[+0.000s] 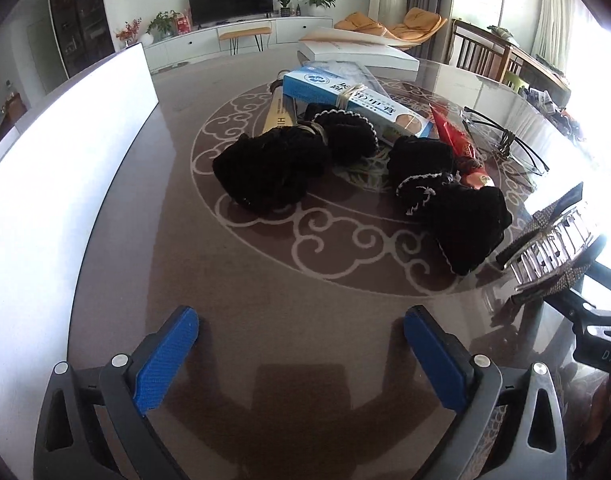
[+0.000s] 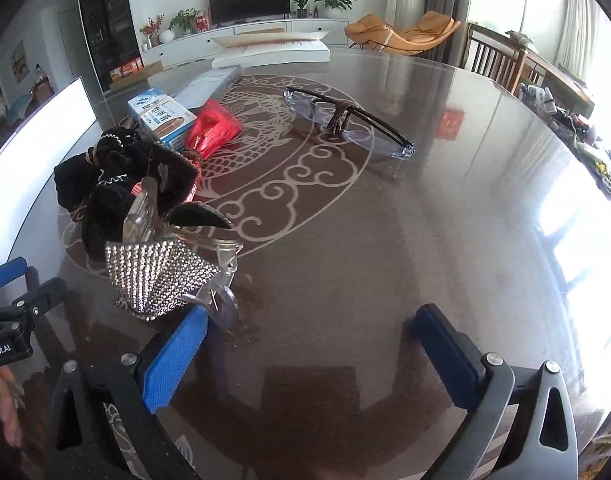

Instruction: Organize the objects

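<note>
Rhinestone-studded hair clip (image 2: 161, 276) beside fuzzy black scrunchies (image 1: 271, 170) on glossy table (image 2: 385, 240).

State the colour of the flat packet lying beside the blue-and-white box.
Red packet, clearest in the right wrist view.

Daylight pours in from the right, blowing out the windows to pure white and laying a broad glare across the right edge of the glossy brown glass-topped round table (image 2: 445, 240), which mirrors the room. The tall white panel (image 1: 65, 152) along the table's left edge is overexposed too. Both fisheye views bend hard toward black corners; centres stay sharp, and soft shadows sit under the near edge.
</note>
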Motion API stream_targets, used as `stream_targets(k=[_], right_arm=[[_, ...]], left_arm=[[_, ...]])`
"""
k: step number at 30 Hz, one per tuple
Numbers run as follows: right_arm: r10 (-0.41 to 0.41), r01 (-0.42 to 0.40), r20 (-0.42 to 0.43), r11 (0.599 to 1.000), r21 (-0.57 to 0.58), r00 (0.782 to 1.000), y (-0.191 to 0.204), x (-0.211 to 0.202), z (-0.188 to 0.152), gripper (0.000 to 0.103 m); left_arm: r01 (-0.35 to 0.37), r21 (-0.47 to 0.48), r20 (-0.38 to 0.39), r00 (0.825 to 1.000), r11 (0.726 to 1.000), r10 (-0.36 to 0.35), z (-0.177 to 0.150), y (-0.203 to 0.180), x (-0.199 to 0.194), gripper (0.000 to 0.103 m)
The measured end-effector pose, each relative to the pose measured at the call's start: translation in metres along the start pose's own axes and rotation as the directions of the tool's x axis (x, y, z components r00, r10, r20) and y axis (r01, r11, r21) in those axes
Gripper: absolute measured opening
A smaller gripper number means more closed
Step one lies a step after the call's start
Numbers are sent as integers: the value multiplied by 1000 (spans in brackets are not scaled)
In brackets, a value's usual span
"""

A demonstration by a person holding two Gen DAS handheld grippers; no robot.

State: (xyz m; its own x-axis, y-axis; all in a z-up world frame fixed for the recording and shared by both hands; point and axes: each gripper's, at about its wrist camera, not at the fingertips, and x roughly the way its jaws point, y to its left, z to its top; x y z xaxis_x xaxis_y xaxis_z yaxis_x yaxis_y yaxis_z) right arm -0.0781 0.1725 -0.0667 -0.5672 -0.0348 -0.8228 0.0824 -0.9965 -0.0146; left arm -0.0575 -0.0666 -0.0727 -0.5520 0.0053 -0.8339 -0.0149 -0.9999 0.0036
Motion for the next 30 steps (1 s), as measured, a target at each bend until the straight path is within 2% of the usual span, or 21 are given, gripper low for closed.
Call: stream_targets(k=[8, 30], right_arm=[[1, -1, 3, 1000, 1, 1000, -1, 2, 1, 103], [-6, 6, 4, 1000, 11, 1000, -1, 1, 1, 103]], left_arm=[[11, 14, 33, 999, 1000, -11, 20, -5, 14, 103], [13, 12, 33, 999, 1000, -13, 20, -5, 15, 103]])
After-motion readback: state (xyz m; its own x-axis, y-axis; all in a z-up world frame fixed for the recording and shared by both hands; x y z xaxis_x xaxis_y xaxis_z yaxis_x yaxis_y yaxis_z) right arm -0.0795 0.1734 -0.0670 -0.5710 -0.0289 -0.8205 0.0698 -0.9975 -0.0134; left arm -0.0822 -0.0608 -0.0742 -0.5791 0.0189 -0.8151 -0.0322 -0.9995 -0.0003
